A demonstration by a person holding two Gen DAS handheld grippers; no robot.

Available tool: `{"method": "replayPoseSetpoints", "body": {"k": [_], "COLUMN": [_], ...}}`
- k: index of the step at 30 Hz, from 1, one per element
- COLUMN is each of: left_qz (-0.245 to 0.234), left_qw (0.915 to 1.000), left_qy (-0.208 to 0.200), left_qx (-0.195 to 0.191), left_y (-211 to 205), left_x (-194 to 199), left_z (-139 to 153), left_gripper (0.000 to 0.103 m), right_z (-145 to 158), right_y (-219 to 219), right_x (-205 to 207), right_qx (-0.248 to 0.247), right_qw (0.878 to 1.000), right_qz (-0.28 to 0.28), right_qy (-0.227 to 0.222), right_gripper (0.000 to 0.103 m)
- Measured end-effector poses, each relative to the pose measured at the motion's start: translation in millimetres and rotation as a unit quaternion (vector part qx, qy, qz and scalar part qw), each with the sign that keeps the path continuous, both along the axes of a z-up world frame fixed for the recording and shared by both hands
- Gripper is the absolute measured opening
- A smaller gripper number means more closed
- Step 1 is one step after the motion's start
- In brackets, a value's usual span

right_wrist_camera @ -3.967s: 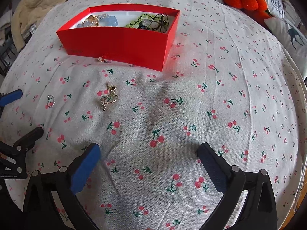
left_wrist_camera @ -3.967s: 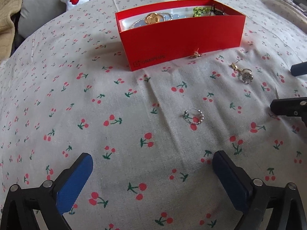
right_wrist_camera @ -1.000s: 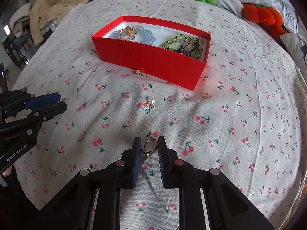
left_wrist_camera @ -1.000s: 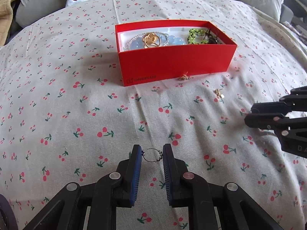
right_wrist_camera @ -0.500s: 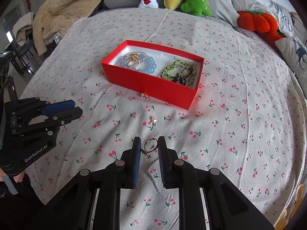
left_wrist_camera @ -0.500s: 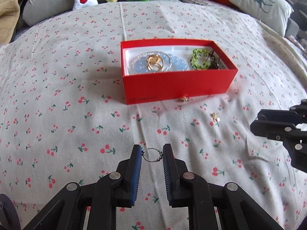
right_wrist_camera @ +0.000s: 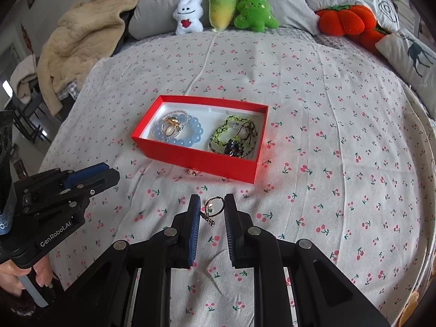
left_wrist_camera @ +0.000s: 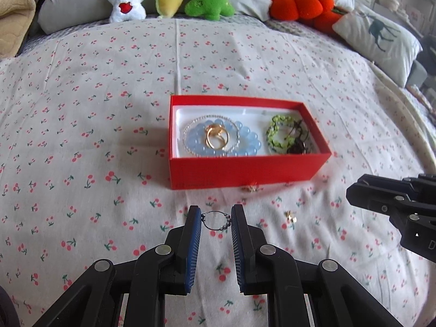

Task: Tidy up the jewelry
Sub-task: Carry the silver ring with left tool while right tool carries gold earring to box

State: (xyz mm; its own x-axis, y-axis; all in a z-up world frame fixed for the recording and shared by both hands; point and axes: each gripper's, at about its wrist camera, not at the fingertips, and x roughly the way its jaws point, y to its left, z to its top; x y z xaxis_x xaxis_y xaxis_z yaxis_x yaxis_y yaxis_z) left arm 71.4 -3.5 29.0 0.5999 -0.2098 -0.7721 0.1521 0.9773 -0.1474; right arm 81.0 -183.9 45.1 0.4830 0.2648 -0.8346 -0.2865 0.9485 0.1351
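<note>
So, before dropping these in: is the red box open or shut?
Open. The red box has no lid on it, and the blue bracelet inside shows from above.

My left gripper (left_wrist_camera: 215, 222) has black arms and blue pads, and between them sits a thin dark wire ring (left_wrist_camera: 216, 220) with tiny grey beads. My right gripper (right_wrist_camera: 210, 210), in the same black and blue, carries a gold hoop earring (right_wrist_camera: 213, 207). Under both lies a cream bedspread (left_wrist_camera: 81, 141) printed with small red cherries on green stems. Ahead of my grippers is a red box (left_wrist_camera: 245, 167) with a white lining, holding a pale blue bead bracelet (left_wrist_camera: 246, 140), gold rings (left_wrist_camera: 216, 139) and a lime-green bracelet (left_wrist_camera: 278, 133).
</note>
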Motion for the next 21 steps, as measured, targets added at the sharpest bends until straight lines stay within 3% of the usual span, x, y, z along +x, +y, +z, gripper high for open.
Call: {"method": "replayPoseSetpoints", "body": {"k": [12, 21], "left_qz": [0.034, 0.031], "left_qw": [0.9986, 0.9988], "left_qy": [0.003, -0.015], "left_qx": [-0.040, -0.034], "left_y": [2.3, -6.8], "left_x": [33.4, 53.8], "left_z": [-2.5, -7.9], "left_gripper": [0.017, 0.017], "right_z": [-4.3, -11.9], "right_y": [-3.6, -0.3], "right_x": [26.3, 38.1], "right_qx": [0.025, 0.025], "right_qw": [0.999, 0.999], "right_qz": [-0.038, -0.042], "right_qy": [-0.002, -0.002], "right_gripper": [0.019, 0.019]}}
